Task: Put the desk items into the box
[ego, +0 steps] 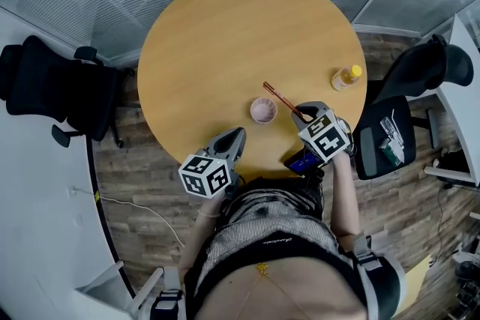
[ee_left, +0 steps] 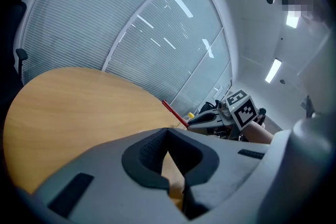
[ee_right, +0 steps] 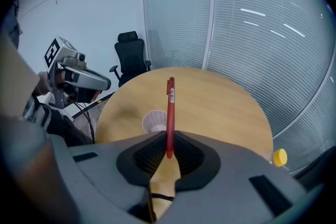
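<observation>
Most of the table (ego: 225,49) lies bare beyond right gripper (ego: 301,113) (clamping pen (ego: 277,96)) and closed left gripper (ego: 237,134).

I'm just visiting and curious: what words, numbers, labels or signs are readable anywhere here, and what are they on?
Nothing here can be read as text.
On the red pen: a small white sticker with print, too small to read.
On the bottle: any label is too small to make out.
On the left marker cube and the right marker cube: black-and-white square patterns only, no words.
</observation>
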`<state>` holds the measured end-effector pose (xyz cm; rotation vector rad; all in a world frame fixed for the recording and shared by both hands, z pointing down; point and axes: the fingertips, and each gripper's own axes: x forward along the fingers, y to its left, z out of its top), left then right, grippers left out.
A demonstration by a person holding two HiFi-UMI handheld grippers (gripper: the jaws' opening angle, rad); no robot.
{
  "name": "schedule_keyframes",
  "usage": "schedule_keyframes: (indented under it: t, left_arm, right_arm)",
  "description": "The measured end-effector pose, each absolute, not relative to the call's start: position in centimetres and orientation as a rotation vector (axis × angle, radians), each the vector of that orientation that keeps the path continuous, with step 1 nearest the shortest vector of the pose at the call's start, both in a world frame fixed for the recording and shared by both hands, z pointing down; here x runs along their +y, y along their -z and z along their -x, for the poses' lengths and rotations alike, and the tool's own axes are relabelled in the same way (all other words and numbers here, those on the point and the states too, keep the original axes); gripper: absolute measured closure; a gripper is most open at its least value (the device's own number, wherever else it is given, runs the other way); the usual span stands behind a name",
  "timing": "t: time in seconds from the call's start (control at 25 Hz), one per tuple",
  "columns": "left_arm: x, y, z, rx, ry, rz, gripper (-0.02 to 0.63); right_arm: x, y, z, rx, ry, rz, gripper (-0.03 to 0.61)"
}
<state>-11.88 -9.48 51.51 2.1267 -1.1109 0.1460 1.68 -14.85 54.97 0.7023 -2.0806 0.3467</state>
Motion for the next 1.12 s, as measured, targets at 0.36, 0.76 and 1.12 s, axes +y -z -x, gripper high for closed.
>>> schedule_keyframes:
  t: [0.36,0.76,1.12]
  left_arm:
    - [-9.9,-52.1,12.5,-1.117,-0.146,-2.111,0.612]
    - [-10.2,-52.5,12.7,-1.116,-0.146,-2.101,0.612]
    - [-10.2,-52.8,12.9,-1.117,-0.146,-2.091,0.612]
  right_arm:
    - [-14.2,-58.5,-0.7,-2.005,-0.332,-0.624,0.529]
    - [-13.2,-61.6,-0.6,-1.873,-0.307,-0.533,0.529]
    - [-12.9,-62.1,-0.2,-1.814,-0.287,-0.502,0.529]
